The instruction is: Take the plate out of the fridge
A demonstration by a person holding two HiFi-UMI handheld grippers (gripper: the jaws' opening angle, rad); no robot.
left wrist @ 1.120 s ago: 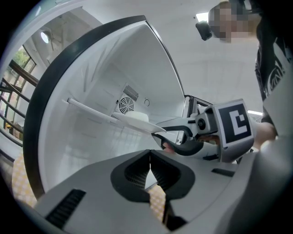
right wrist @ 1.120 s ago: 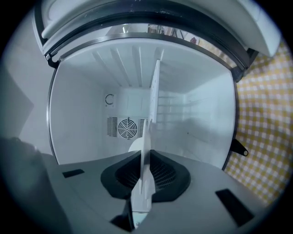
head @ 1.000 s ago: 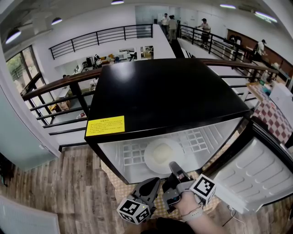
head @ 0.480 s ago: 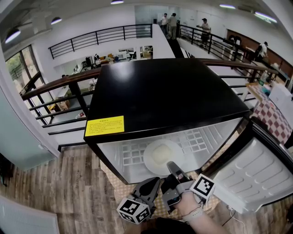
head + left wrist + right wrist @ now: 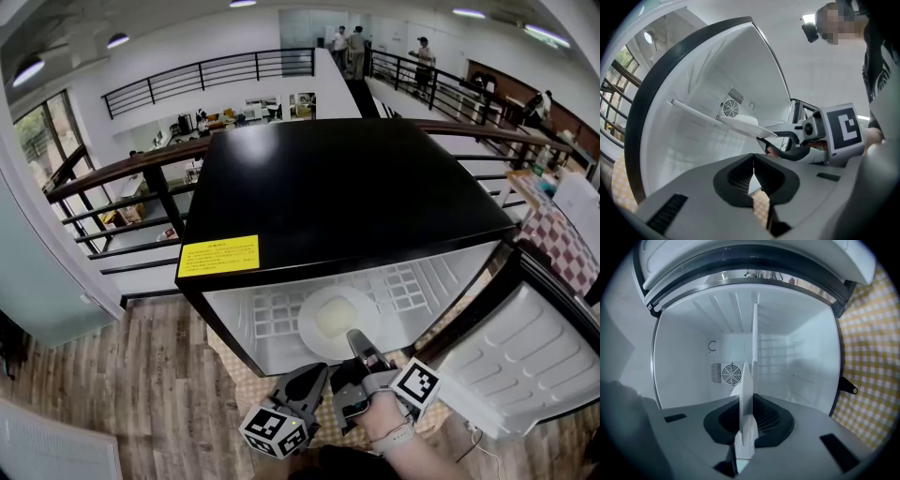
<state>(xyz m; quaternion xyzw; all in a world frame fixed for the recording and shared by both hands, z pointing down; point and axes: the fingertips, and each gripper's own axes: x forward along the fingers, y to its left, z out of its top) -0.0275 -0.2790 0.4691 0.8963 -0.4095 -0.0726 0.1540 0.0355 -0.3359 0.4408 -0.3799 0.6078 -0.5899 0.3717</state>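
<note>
The plate lies on the wire shelf inside the open fridge, near its front edge, with the door swung out to the right. The right gripper reaches in level and is clamped on the plate's near rim. The left gripper hangs just beside it, outside the fridge, its jaws closed on nothing.

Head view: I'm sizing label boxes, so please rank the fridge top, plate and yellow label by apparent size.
1. fridge top, by far the largest.
2. plate.
3. yellow label, about as wide as the plate but much shorter.
</note>
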